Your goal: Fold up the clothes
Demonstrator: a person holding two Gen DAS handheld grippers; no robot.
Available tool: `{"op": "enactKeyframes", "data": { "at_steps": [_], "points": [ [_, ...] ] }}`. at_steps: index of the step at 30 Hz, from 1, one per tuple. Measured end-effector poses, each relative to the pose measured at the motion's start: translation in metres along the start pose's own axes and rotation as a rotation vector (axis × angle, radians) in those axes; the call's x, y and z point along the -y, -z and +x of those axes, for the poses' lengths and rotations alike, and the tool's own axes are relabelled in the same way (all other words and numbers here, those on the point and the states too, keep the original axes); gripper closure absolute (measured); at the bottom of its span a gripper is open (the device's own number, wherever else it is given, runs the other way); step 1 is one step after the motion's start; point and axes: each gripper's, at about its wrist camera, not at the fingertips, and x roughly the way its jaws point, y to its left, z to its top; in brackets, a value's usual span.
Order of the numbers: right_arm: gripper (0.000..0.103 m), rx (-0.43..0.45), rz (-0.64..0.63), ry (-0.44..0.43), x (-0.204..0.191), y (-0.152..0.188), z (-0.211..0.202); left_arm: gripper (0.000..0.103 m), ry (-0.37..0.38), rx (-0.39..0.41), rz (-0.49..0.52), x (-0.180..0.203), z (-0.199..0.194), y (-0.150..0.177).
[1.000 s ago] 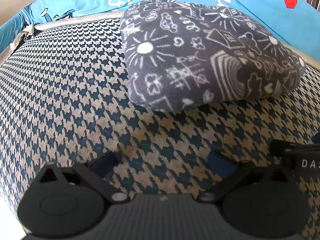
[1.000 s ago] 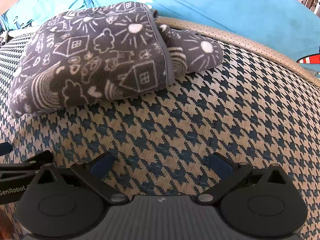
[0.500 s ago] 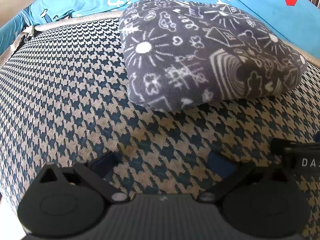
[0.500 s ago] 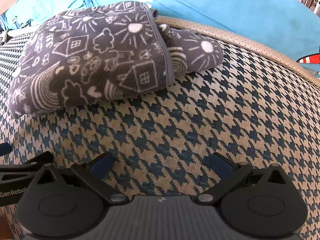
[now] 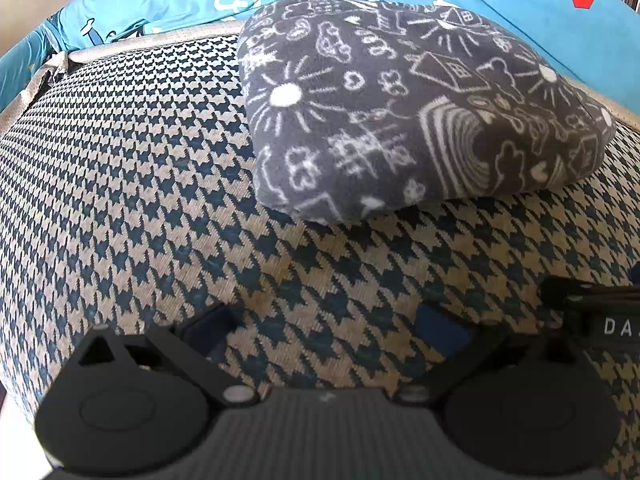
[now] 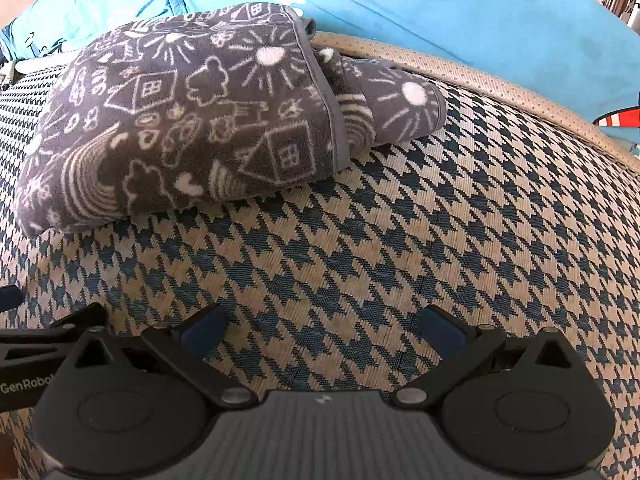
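The grey doodle-print garment lies folded into a thick packet on the far part of the houndstooth cushion, just in front of the blue pillows. One smaller flap pokes out from under its right edge, past the hemmed border. I judge the folding nearly done, so what remains is tidying. My left claw and right claw both hang low over the near cushion, jaws spread wide, holding nothing, well apart from the cloth. To finish well I would bring my right claw to that stray flap, pinch only its top layer, and tuck it under without dragging the packet.
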Motion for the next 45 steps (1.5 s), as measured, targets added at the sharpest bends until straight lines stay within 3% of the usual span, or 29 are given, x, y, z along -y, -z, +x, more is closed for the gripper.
{"op": "enactKeyframes", "data": {
  "at_steps": [45],
  "points": [
    [0.0,-0.002,0.003,-0.002,0.0,-0.0035,0.0009,0.0,-0.027,-0.01,0.007,0.0016,0.002,-0.0046]
  ]
}}
